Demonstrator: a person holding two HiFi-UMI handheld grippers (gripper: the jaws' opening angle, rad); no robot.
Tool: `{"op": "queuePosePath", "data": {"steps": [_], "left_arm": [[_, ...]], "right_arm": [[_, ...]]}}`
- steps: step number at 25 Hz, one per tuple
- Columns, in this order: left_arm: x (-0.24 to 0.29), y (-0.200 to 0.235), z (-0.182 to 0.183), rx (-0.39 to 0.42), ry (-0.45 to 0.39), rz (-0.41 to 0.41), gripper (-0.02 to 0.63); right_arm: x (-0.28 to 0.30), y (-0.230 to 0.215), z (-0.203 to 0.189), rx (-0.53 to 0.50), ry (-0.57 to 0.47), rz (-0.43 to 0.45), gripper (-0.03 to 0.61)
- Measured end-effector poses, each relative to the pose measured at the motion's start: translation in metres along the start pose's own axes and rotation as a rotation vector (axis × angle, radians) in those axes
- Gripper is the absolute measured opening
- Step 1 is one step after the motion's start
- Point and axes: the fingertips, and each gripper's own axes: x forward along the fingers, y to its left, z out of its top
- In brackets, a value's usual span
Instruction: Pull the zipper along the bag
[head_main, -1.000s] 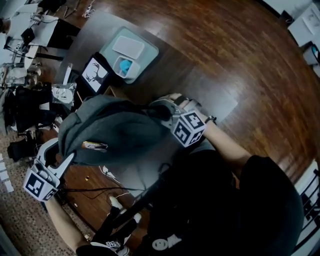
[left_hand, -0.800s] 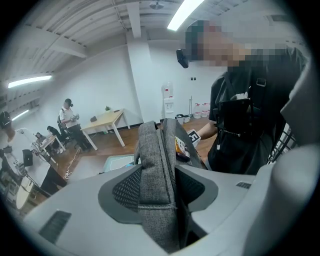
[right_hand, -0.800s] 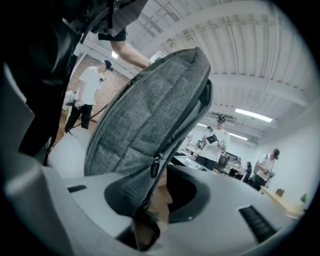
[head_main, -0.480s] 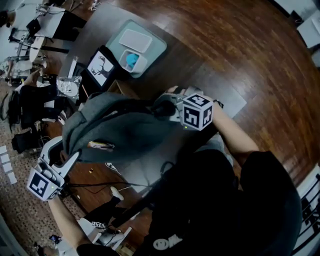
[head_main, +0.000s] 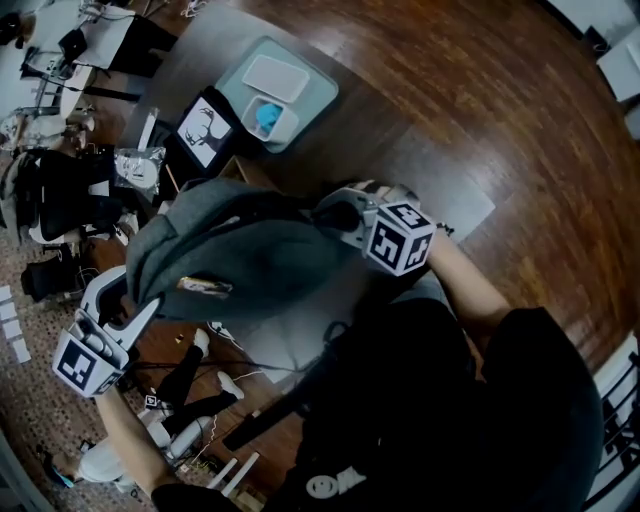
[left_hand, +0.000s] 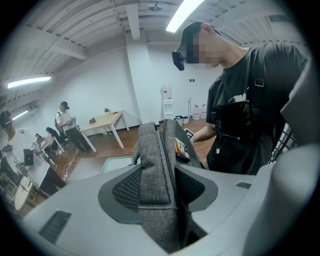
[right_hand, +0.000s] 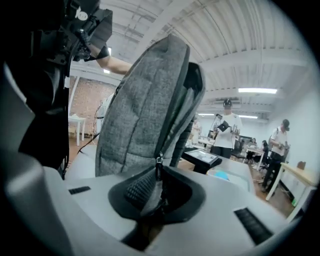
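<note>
- Since the earlier frame the right gripper (head_main: 338, 214) has shifted slightly up and to the right in the head view. Its jaws have just been closing, with the zipper pull (right_hand: 158, 162) between them.
- Dark wooden floor (head_main: 480, 90) fills most of the head view. On it stands a grey table (head_main: 195, 55) with a teal tray (head_main: 318, 100) and a dark tablet (head_main: 205, 130) showing a deer picture.
- White walls and long ceiling lights show in the two gripper views. Other people stand by tables well behind.
- Held in the air between the two grippers, in front of the person's chest, is the grey bag (head_main: 240, 250).
- From the right gripper view, the pads are nearly together and pinch the zipper pull at the bag's near edge. The zipper line runs up the bag from there.
- By the left gripper view, the left gripper (head_main: 128, 300) has its jaws about halfway apart, clamped on the thick end of the bag, a pad pressing each side. The zipper (left_hand: 170, 167) runs away from it along the bag's top.
- At the lower left of the head view, the left gripper points up toward the bag, with the forearm (head_main: 125, 440) coming from the bottom edge.
- At the bag's right end, the right gripper shows its marker cube (head_main: 400, 238) facing up. The right forearm (head_main: 465, 285) reaches in from the lower right.
</note>
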Motion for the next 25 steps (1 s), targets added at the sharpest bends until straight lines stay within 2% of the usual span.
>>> {"op": "queuePosePath", "data": {"steps": [1, 4, 5, 7, 9, 12, 16, 20, 25], "left_arm": [[0.0, 0.0, 0.0, 0.001, 0.001, 0.001, 0.199], [0.001, -0.001, 0.0, 0.002, 0.001, 0.004, 0.199], [0.001, -0.001, 0.001, 0.002, 0.001, 0.004, 0.199], [0.0, -0.002, 0.002, 0.004, 0.001, 0.0, 0.199], [0.001, -0.002, 0.004, 0.005, -0.003, 0.001, 0.199], [0.001, -0.002, 0.005, 0.004, -0.004, 0.004, 0.199], [0.0, -0.002, 0.004, 0.008, -0.006, 0.005, 0.199], [-0.001, 0.0, 0.003, 0.024, -0.03, 0.028, 0.21], [0.0, 0.0, 0.004, 0.025, -0.064, 0.042, 0.219]], "right_arm": [[0.001, 0.0, 0.0, -0.029, 0.003, -0.022, 0.058], [0.001, -0.002, 0.001, -0.21, 0.012, -0.117, 0.072], [0.001, -0.002, 0.0, -0.233, 0.005, -0.138, 0.074], [0.001, -0.001, 0.0, -0.2, -0.024, -0.128, 0.074], [0.003, 0.001, 0.0, -0.163, -0.037, -0.075, 0.074], [0.003, 0.001, 0.002, -0.125, -0.036, -0.037, 0.036], [-0.006, -0.008, 0.005, -0.095, -0.039, -0.091, 0.025], [-0.006, -0.011, 0.006, -0.161, 0.013, -0.15, 0.025], [-0.007, -0.013, 0.006, -0.16, 0.022, -0.251, 0.023]]}}
